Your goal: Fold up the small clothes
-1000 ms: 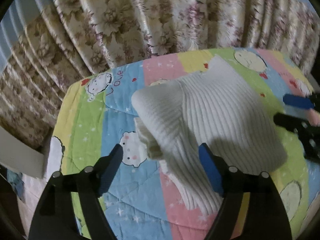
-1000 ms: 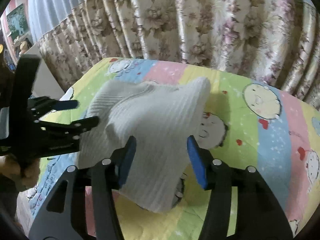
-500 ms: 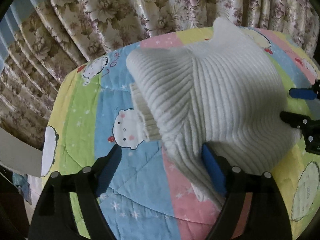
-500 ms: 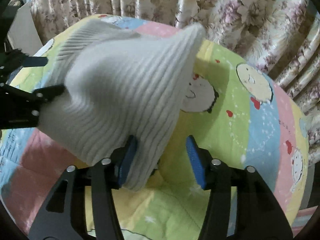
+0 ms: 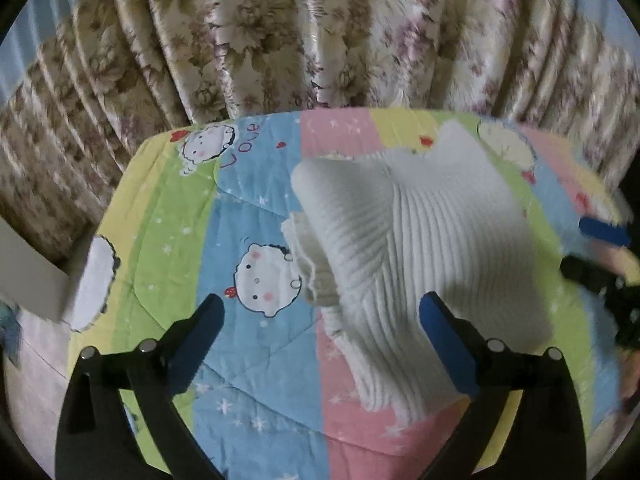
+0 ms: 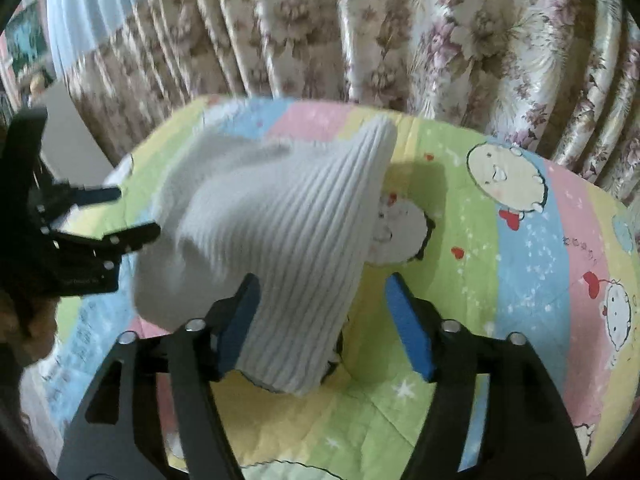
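A white ribbed knit garment point(image 5: 432, 248) lies humped on a cartoon-print quilt point(image 5: 256, 216), just ahead of the left gripper point(image 5: 320, 320), whose jaws are opening wide with nothing pinched. The right gripper point(image 6: 320, 312) is opening too, the cloth's near corner loose between its pads. The knit looks soft, light and floppy, best taken by a hem corner.

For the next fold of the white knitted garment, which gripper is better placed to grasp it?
Right. The right gripper has the white ribbed garment between its opening jaws; the left gripper, also opening, straddles mostly bare quilt.
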### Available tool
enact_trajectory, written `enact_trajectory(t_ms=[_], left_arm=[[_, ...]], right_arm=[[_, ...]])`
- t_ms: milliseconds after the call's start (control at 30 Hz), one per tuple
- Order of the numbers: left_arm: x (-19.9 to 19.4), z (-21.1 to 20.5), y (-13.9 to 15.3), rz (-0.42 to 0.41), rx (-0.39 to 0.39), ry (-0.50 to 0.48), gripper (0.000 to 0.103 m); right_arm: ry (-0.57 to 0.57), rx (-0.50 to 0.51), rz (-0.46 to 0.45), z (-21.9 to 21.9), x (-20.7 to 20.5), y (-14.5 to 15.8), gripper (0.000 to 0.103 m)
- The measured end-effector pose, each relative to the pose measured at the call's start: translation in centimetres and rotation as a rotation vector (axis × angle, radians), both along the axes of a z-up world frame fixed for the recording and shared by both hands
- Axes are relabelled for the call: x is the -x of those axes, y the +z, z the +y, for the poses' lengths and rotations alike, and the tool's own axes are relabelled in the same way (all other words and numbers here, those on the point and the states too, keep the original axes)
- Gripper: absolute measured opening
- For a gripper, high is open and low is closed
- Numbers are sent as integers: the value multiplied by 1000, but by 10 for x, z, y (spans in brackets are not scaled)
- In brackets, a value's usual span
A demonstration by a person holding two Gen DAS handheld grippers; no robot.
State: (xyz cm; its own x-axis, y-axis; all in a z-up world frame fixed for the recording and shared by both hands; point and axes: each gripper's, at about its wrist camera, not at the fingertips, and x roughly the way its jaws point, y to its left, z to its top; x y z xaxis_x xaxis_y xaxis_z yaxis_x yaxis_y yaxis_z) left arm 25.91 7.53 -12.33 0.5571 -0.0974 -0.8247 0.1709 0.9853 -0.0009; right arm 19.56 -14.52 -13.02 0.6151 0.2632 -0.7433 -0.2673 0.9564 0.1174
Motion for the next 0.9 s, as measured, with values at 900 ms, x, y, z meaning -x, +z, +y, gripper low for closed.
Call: enact_trajectory(t_ms=[900], left_arm=[[-7,9,-39,99,97,-49,98]], right_arm=[[-54,-126,26,-8,-25,-4,86]])
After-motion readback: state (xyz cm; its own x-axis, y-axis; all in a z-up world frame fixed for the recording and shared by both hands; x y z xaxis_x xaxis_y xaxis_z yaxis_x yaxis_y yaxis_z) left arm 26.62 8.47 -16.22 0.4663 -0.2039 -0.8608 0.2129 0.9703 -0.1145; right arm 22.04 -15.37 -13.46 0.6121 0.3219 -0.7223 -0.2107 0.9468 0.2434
